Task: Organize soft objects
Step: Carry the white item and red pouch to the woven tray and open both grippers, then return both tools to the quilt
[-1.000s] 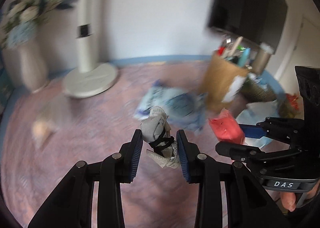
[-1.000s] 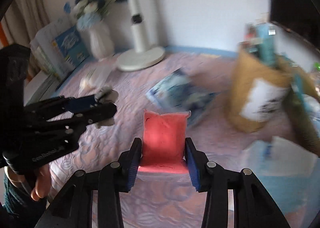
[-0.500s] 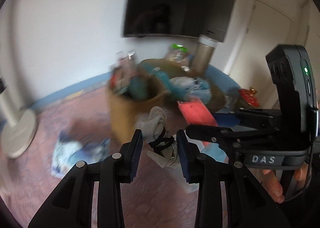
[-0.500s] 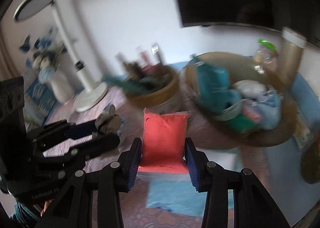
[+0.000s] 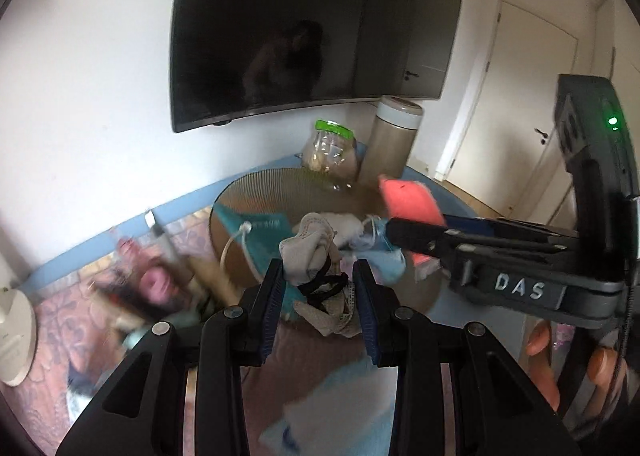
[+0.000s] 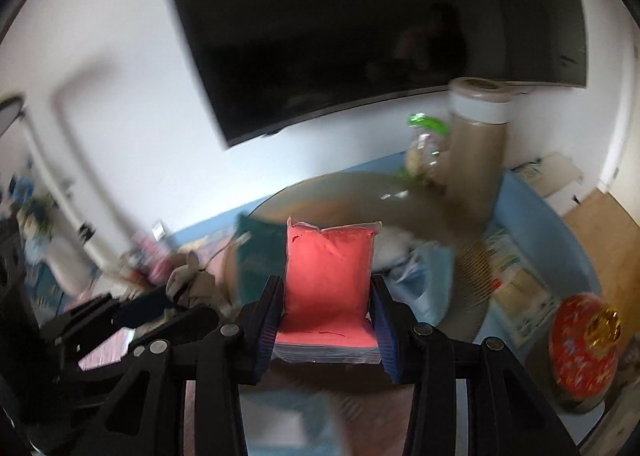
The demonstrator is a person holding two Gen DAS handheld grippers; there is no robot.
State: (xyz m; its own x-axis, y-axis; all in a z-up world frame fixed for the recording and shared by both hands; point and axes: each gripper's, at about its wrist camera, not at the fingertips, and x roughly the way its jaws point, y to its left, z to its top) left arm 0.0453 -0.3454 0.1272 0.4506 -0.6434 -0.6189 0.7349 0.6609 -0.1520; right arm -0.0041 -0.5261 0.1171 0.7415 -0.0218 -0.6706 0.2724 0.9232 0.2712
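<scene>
My left gripper (image 5: 320, 296) is shut on a grey cloth bundle (image 5: 308, 256) tied with a black band, held up in front of a round tan basket (image 5: 256, 183). My right gripper (image 6: 326, 320) is shut on a red soft packet in a clear bag (image 6: 328, 276). In the left wrist view the right gripper (image 5: 404, 228) reaches in from the right and holds the red packet (image 5: 408, 203) over the basket. The basket (image 6: 352, 183) holds a teal bag (image 5: 256, 228), white and light blue soft items (image 5: 348, 228). The left gripper (image 6: 160, 312) shows at lower left in the right wrist view.
A green-lidded plastic jar (image 5: 330, 151) and a tall tan cylinder (image 5: 394, 139) stand behind the basket. A dark TV (image 5: 312, 23) hangs on the wall. A second container of clutter (image 5: 152, 280) sits left. A red tin (image 6: 582, 348) lies right. A blue-white bag (image 5: 332, 408) lies below.
Both grippers have swung right and forward from the pink mat toward the round basket, each keeping its hold. The basket is now close in front and the red packet is over it.
</scene>
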